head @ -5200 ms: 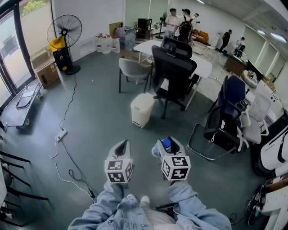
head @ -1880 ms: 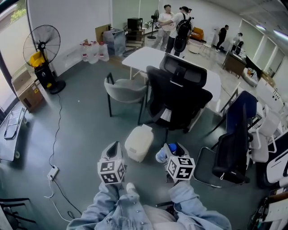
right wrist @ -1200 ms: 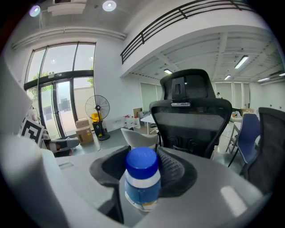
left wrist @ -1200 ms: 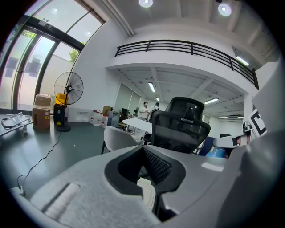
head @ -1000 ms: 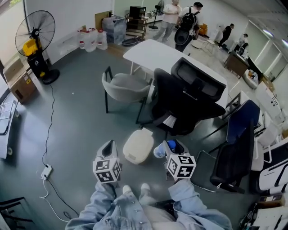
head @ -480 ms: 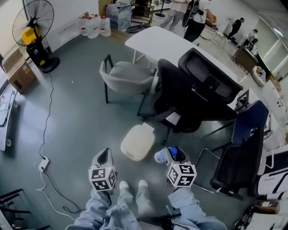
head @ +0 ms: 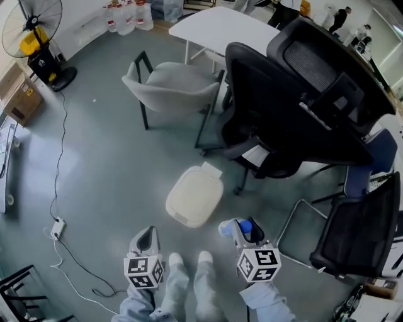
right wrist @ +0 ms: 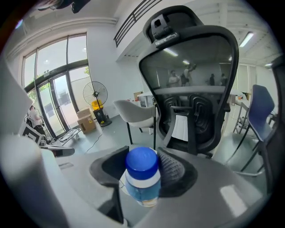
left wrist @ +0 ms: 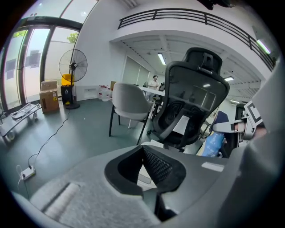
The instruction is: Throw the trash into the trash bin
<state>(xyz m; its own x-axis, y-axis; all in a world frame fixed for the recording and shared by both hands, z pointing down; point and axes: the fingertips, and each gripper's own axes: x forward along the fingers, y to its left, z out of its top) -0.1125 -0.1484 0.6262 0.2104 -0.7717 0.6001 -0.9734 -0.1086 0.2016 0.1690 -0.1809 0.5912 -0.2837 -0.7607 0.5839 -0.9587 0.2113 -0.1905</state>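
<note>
1. Right at our feet: the person's shoes (head: 187, 258) on a smooth grey floor (head: 107, 182), with a gripper on either side of them.
2. Left gripper (head: 146, 238): its jaws stand apart with nothing between them. In the left gripper view the bin shows through the gap.
3. Right gripper (head: 242, 230): its jaws are clamped on a bottle (right wrist: 142, 176), blue cap toward the camera. So the trash is in this gripper, outside the bin.
4. Just ahead of both grippers the cream bin (head: 195, 196) stands on the floor, and its top looks covered.
5. Off to the left a cable (head: 60, 157) trails across the floor to a power strip (head: 56, 227).
6. Behind the bin are a black chair (head: 283, 107) on the right and a grey chair (head: 170, 85) on the left.
7. Farther back are a white bench (head: 214, 28), a fan (head: 31, 25), a box (head: 19, 100) and water jugs (head: 126, 14).
</note>
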